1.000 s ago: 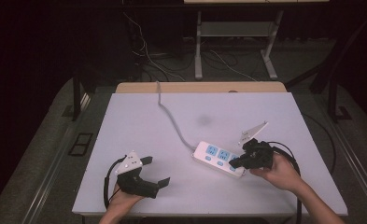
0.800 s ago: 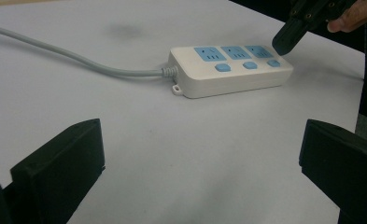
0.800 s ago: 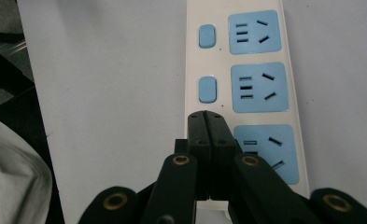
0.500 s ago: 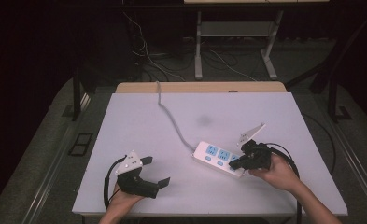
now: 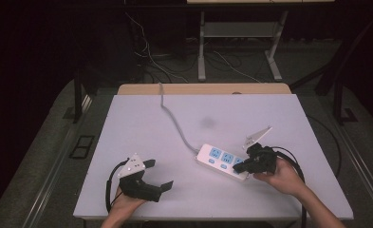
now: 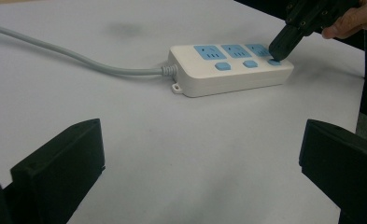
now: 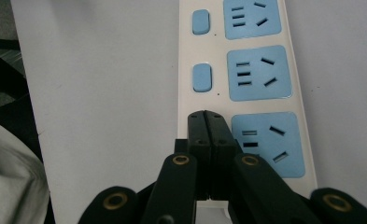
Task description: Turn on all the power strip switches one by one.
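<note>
Right gripper view: closed jaws pressing the end switch of the power strip [image 7: 246,70].
Our right gripper [image 7: 208,122], jaws together, sits on the switch at the strip's 6 o'clock end; the strip lies at the table's [image 5: 141,118] 4 o'clock. Our left gripper [image 6: 200,158] rests wide and empty. Next, we judge: lift straight off.

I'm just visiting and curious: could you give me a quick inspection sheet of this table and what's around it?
Surface: white table, one faint dark smudge.
Job's things: white power strip, three blue sockets, three blue switches.
Clutter: nothing seen.
Tongs: right tongs shut, tips on the end switch; left tongs open, holding nothing, apart from the strip.
Cables: grey cord runs off the far edge.
Surroundings: dark floor, loose wires, metal frame.
</note>
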